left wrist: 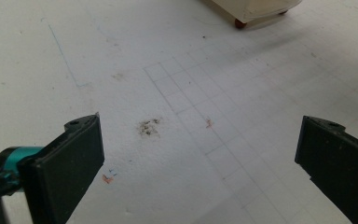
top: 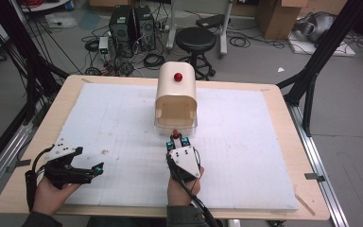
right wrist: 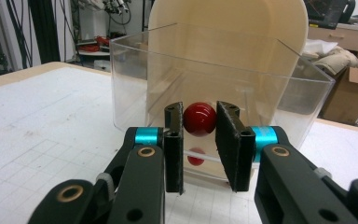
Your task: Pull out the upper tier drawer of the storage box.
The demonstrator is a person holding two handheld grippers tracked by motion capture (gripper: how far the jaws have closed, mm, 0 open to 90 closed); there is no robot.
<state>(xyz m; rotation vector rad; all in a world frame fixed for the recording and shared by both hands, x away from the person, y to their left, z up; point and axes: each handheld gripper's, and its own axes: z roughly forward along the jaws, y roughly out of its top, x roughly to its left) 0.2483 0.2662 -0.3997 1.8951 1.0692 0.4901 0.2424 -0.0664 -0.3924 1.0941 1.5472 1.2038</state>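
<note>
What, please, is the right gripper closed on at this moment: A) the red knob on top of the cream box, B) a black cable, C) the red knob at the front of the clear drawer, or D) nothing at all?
C: in the right gripper view the right gripper has its jaws pressed on either side of the red knob at the front of the clear drawer.

The box [top: 176, 97] stands mid-table [top: 274, 101], a stool [top: 196, 40] behind it.

Glossy red knob [right wrist: 199, 118] on a clear plastic drawer [right wrist: 130, 70] — matt, rough white board [top: 246, 142] beneath.
</note>
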